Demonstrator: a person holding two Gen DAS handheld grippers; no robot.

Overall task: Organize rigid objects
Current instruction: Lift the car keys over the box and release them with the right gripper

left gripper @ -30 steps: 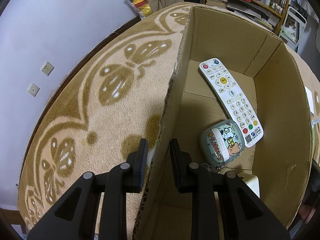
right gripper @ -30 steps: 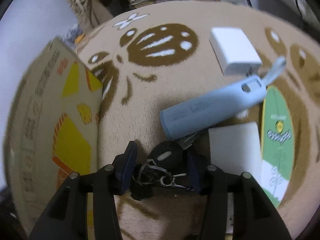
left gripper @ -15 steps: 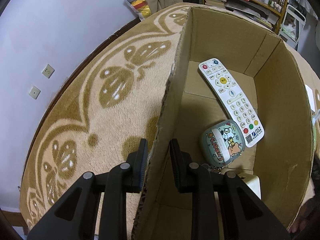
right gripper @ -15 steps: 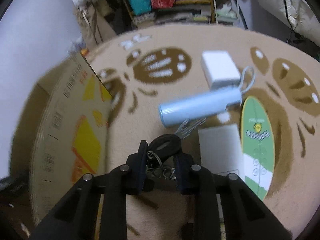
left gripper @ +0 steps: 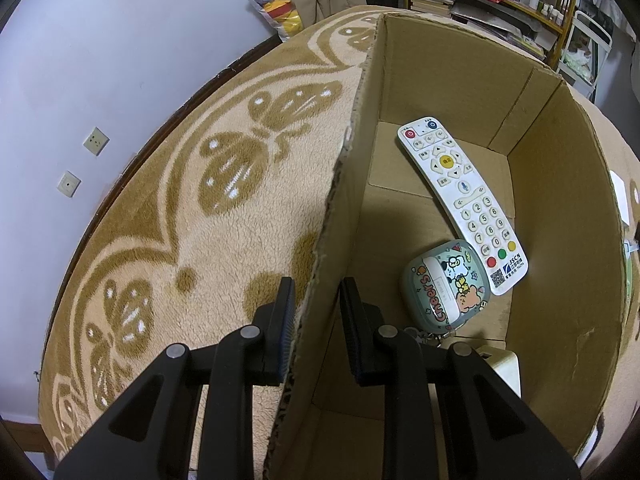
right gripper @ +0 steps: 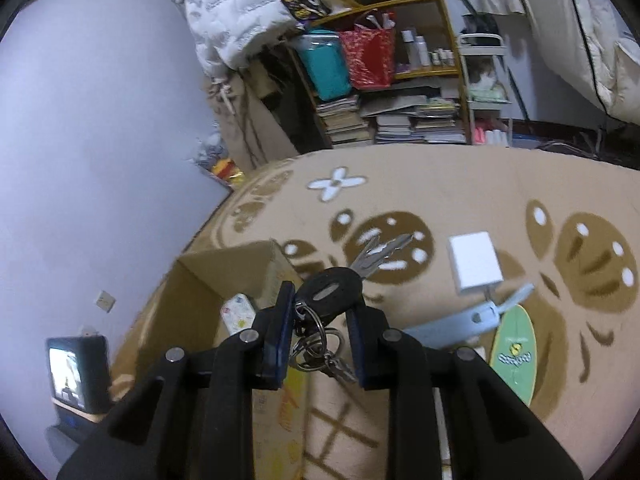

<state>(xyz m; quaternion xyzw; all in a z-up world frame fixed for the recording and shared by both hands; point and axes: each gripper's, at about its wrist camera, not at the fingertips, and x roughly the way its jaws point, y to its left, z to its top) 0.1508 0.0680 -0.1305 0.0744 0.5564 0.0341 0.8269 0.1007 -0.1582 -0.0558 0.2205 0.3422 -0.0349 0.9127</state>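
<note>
The rug [right gripper: 480,200] fills most of both views, and your cardboard box [left gripper: 460,72] sits on it, open top, w/ the remote [left gripper: 460,192] and a cartoon-print pouch [left gripper: 444,284] already lying on its floor, pouch near end, remote running to the far end. Your left gripper [left gripper: 316,312] straddles the box's left wall, one finger outside, one inside; there's a bit of daylight each side, so it's closed round the wall w/o a clear squeeze, same as 1 s ago – it's just steadying the box. The real change is on the right: a sec ago your right gripper [right gripper: 320,320] was low over the rug, spread round the key bunch [right gripper: 330,292]; now it's pinched on the black fob, keys up off the rug, rings dangling, view tipped toward the box. So the pick's done, IMO, and the carry to the box is next. Still on the rug to the right: blue bottle [right gripper: 452,328], green card [right gripper: 514,356], white adapter [right gripper: 474,262] – more to go.
</note>
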